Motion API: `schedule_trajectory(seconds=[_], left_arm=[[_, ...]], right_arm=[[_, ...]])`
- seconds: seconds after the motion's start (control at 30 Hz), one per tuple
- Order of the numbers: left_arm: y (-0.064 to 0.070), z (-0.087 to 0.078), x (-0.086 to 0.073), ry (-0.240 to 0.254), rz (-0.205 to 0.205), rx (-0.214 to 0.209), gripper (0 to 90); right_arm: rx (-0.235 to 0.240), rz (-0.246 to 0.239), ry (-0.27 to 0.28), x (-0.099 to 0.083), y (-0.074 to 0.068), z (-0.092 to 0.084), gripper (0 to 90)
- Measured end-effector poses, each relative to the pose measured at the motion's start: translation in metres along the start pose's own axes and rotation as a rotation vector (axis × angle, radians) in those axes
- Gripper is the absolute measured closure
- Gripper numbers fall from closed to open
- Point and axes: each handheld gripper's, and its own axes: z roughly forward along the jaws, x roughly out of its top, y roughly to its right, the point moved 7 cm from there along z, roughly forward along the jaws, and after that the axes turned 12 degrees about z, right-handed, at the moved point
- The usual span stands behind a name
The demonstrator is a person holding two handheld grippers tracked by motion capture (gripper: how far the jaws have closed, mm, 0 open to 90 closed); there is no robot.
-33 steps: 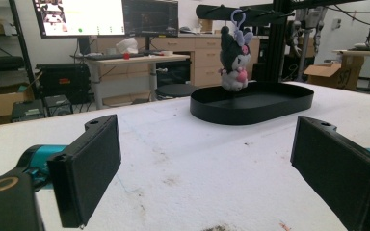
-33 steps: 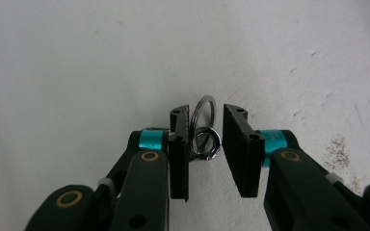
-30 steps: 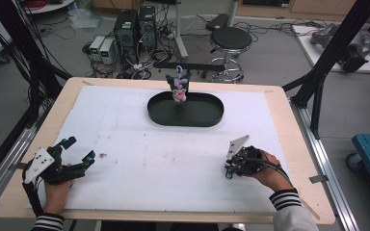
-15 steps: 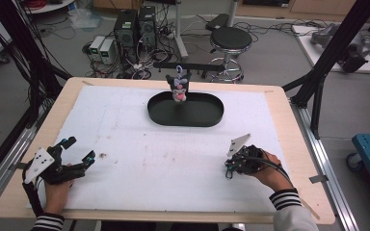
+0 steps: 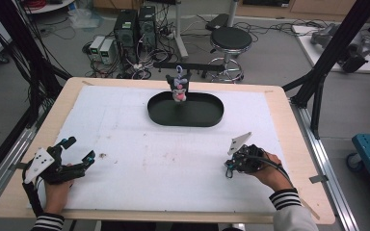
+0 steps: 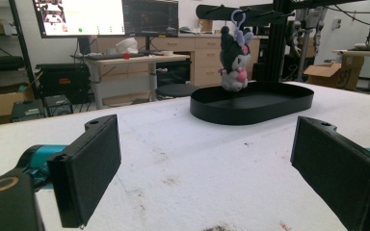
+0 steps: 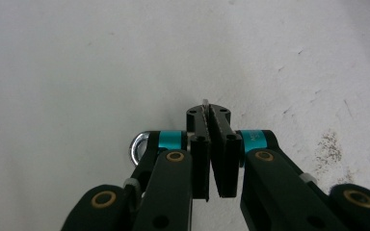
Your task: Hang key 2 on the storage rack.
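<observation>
The right tool [image 5: 231,166] sits at about four o'clock on the white worktop [image 5: 139,144], and its jaws have just been closing; in the right gripper view they now stand pressed together with nothing between them, pointing down at bare surface. That empty close looks like a settling or reset of the tool, not a grasp, so the work on the toy is likely not yet begun. The left tool [image 5: 77,156] rests at about eight o'clock with its jaws spread wide and empty, aimed across the worktop.

At twelve o'clock lies a black oval tray [image 5: 207,115], and nothing lies on its floor. A small plush toy [image 5: 178,86], dark with a pink patch, hangs by its loop from a black bar [image 5: 197,65] directly above the tray's far rim, well apart from both tools.
</observation>
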Motion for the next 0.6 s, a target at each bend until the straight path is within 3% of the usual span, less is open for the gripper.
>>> schedule_trajectory(seconds=[0.33,0.6], left_arm=[[0.000,0.000,0.000,0.000,0.002,0.001,10.7],[0.000,0.000,0.000,0.000,0.001,0.002,10.8]], right_arm=[[0.009,-0.007,0.023,0.003,-0.001,-0.003,88.5],[0.041,0.049,0.121,0.011,0.000,-0.015,88.5]])
